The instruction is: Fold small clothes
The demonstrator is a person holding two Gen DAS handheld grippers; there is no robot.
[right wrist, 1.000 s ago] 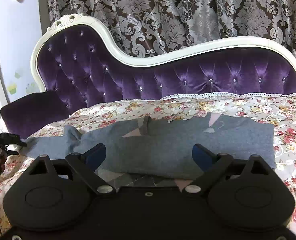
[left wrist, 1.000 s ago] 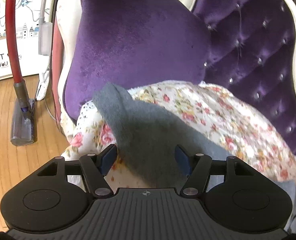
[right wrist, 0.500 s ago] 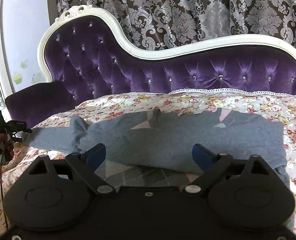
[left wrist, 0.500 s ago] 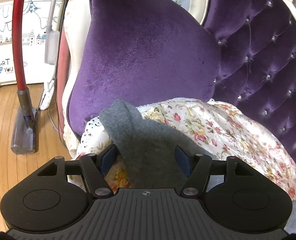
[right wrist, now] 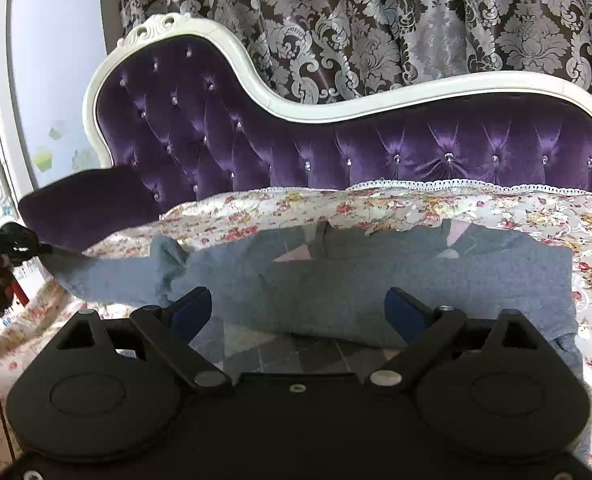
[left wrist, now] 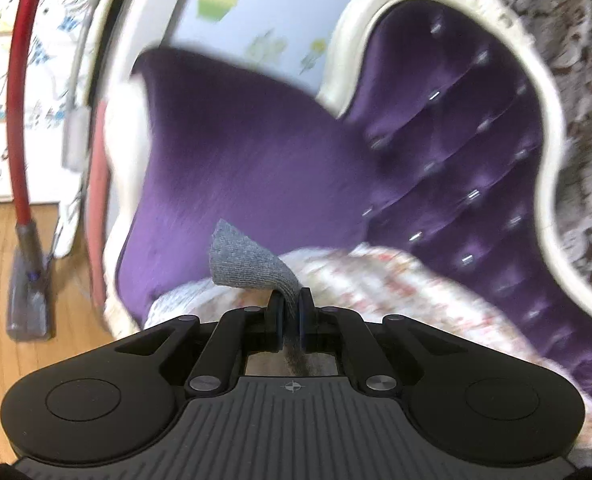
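Note:
A small grey sweater [right wrist: 376, 280] with an argyle front lies spread on the floral cover [right wrist: 376, 208] of a purple couch. Its left sleeve [right wrist: 107, 276] is stretched out to the left and lifted. My left gripper [left wrist: 291, 322] is shut on the sleeve's cuff [left wrist: 251, 264], whose end flops above the fingers. That gripper also shows at the left edge of the right wrist view [right wrist: 19, 240]. My right gripper [right wrist: 300, 312] is open, low over the sweater's hem, with nothing between its fingers.
The tufted purple backrest [right wrist: 376, 152] with white frame runs behind the sweater, patterned curtains [right wrist: 376, 20] beyond. The purple armrest [left wrist: 223, 152] stands ahead of the left gripper. A red vacuum wand [left wrist: 19, 120] stands on the wood floor [left wrist: 35, 340] at left.
My left gripper has shut on the sleeve cuff and lifted it, tilting upward. The sleeve now stretches out to the left. My right gripper stayed open over the hem.

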